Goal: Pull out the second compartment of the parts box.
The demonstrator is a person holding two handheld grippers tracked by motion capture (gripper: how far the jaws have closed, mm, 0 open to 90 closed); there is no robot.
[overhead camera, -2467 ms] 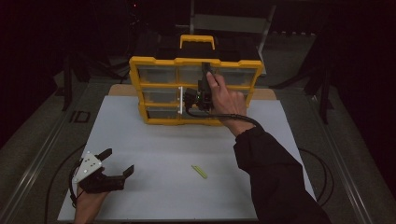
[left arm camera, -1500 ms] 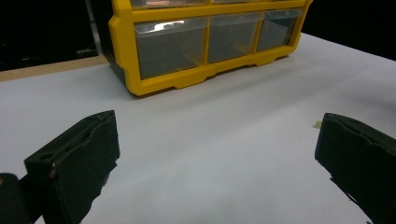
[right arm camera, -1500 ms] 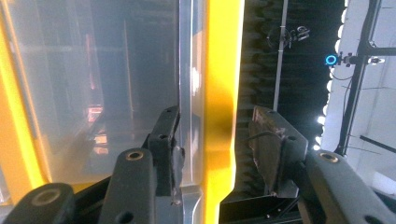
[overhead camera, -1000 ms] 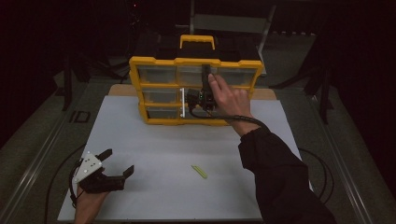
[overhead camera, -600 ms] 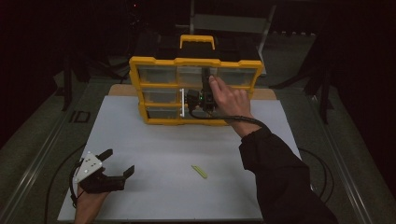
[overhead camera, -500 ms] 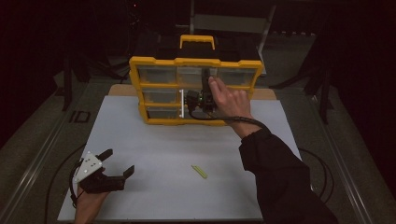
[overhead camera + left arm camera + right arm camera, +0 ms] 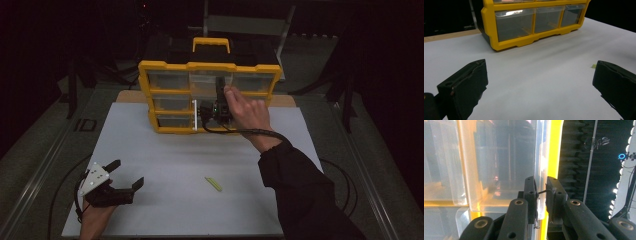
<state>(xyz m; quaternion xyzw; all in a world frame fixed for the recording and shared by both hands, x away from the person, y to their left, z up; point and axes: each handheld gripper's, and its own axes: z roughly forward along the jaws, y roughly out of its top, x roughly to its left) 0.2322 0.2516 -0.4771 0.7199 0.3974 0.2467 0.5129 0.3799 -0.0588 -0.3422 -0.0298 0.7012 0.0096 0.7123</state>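
Observation:
A yellow drawer cabinet (image 7: 165, 66) with clear drawers stands at the back of the white table. My right gripper (image 7: 204, 111) is pressed against its front at the middle column. In the right gripper view the right gripper (image 7: 541, 187) is shut on the thin clear front lip of a drawer (image 7: 539, 157), beside a yellow frame bar. My left gripper (image 7: 129, 172) rests near the table's front left corner; its jaws (image 7: 541, 82) stand wide open with nothing between them. A small yellow-green strip (image 7: 213, 184) lies on the table, also peeking past a left gripper jaw (image 7: 594, 66).
The cabinet (image 7: 491, 27) has a yellow carry handle (image 7: 211, 44) on top. A black cable (image 7: 250, 131) trails from the right gripper along the person's sleeve. Dark stands and a chair sit behind the table (image 7: 165, 150), and metal rails run along both sides.
The right hand has shifted slightly down and left along the cabinet front. The left gripper has stayed where it was.

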